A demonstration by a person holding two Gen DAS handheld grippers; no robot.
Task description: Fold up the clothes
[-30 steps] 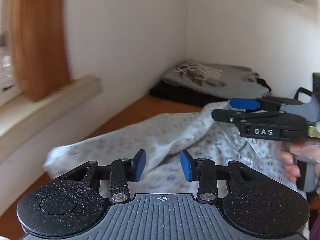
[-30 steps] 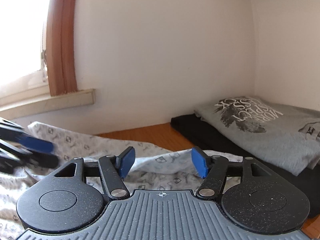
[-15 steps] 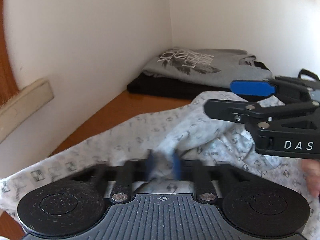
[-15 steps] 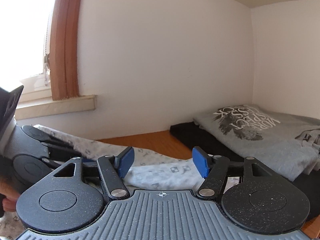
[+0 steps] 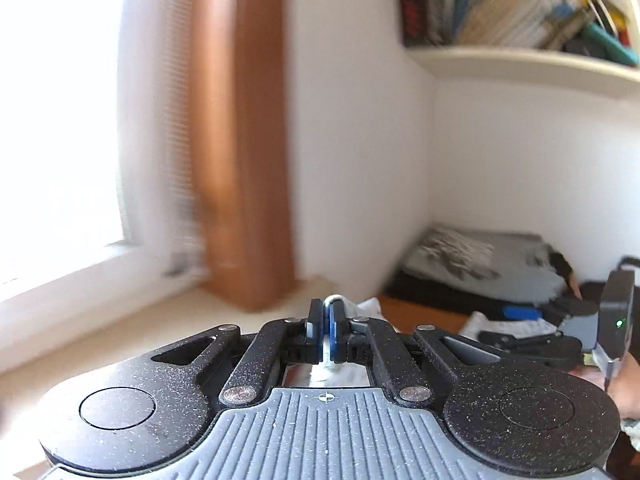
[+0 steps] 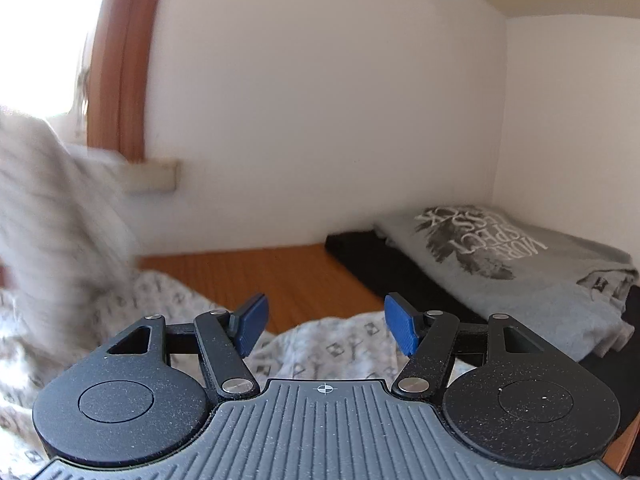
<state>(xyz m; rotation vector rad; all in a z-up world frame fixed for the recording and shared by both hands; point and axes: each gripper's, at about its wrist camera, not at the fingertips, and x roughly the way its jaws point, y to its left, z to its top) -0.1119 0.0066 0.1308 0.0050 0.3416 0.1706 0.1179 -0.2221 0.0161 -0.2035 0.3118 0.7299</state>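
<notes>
A white patterned shirt [image 6: 332,354] lies crumpled on the wooden table [image 6: 280,280]. My left gripper [image 5: 327,332] is shut on a fold of this shirt [image 5: 332,364] and holds it raised; the lifted cloth hangs blurred at the left of the right wrist view [image 6: 52,220]. My right gripper [image 6: 325,325] is open and empty, just above the shirt's near edge. It also shows at the right of the left wrist view [image 5: 532,340], low over the cloth.
A folded grey printed T-shirt [image 6: 520,264] lies on a black garment [image 6: 360,256] in the far right corner. A window sill [image 5: 100,320] and wooden frame [image 5: 244,160] are on the left. A shelf of books [image 5: 520,60] hangs above the corner.
My left gripper closed on the shirt and lifted it upward, its view swinging toward the window. The right gripper stayed open and low over the shirt.
</notes>
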